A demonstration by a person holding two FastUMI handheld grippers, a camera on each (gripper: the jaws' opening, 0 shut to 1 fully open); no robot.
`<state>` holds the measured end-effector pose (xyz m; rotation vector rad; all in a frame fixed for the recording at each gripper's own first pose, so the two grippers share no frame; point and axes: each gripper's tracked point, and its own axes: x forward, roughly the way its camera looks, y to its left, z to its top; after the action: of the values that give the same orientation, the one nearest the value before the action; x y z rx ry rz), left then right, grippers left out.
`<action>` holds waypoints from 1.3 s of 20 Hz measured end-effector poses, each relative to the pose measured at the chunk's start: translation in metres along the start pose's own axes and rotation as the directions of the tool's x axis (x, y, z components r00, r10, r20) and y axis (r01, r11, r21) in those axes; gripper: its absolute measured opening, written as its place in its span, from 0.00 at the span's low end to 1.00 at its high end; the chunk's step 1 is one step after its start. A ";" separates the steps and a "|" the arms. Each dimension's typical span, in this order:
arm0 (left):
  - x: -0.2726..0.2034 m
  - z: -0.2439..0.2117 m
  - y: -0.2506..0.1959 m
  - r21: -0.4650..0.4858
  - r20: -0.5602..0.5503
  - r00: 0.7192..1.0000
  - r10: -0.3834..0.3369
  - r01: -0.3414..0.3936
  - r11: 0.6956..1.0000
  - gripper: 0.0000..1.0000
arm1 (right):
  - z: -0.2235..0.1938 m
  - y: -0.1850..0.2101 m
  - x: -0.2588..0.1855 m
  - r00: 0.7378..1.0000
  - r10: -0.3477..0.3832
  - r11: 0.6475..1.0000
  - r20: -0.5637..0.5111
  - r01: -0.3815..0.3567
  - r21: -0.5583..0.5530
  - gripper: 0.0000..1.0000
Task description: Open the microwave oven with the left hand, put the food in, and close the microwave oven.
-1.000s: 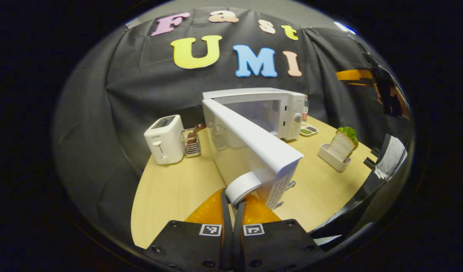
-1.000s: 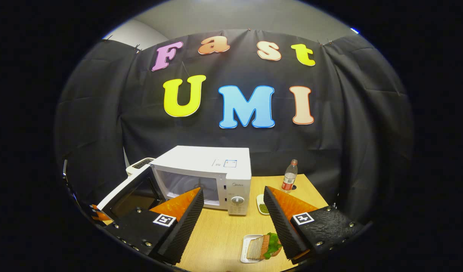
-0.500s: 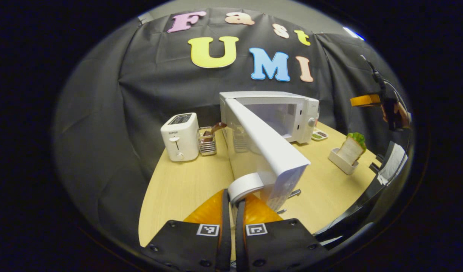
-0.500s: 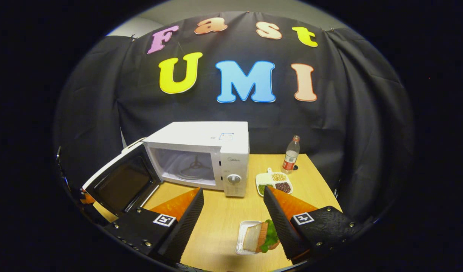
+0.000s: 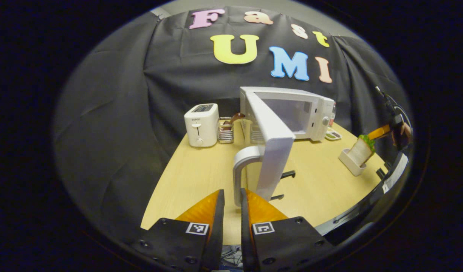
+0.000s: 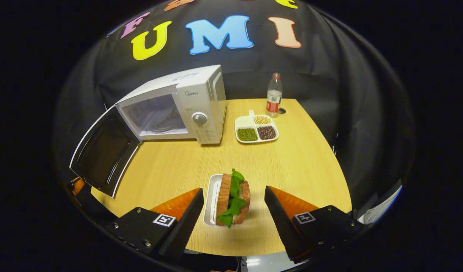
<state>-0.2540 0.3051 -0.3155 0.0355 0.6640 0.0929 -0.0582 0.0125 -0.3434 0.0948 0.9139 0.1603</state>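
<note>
Microwave door swung open. Left gripper slightly parted, just off the handle. Right gripper spread wide, straddling the sandwich.

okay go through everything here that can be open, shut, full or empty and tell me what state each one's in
Microwave: cavity empty.
Microwave door: swung wide open.
Left gripper: slightly open, at the door handle, not clamping it.
Right gripper: open, straddling the sandwich.
Sandwich: upright in its white tray, not gripped.
Divided dish: filled.
Bottle: capped, upright.
Toaster: lever up.
</note>
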 end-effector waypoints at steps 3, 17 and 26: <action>-0.029 0.071 -0.043 -0.037 0.152 0.987 0.054 -0.048 0.998 0.33 | -0.009 -0.001 0.013 0.998 0.017 1.000 -0.053 -0.016 0.016 0.98; -0.041 0.287 -0.218 0.008 0.487 0.873 -0.022 0.021 1.000 0.99 | -0.026 0.008 0.044 0.970 0.135 0.978 -0.203 -0.098 0.183 0.54; -0.031 0.318 -0.187 0.052 0.536 0.837 -0.108 0.095 0.994 0.96 | 0.021 0.049 0.010 0.973 0.223 0.911 -0.060 -0.186 0.368 0.30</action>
<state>-0.0680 0.1148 -0.0582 0.0466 0.0985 -0.0302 -0.0403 0.0625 -0.3315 0.5308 1.0267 0.1919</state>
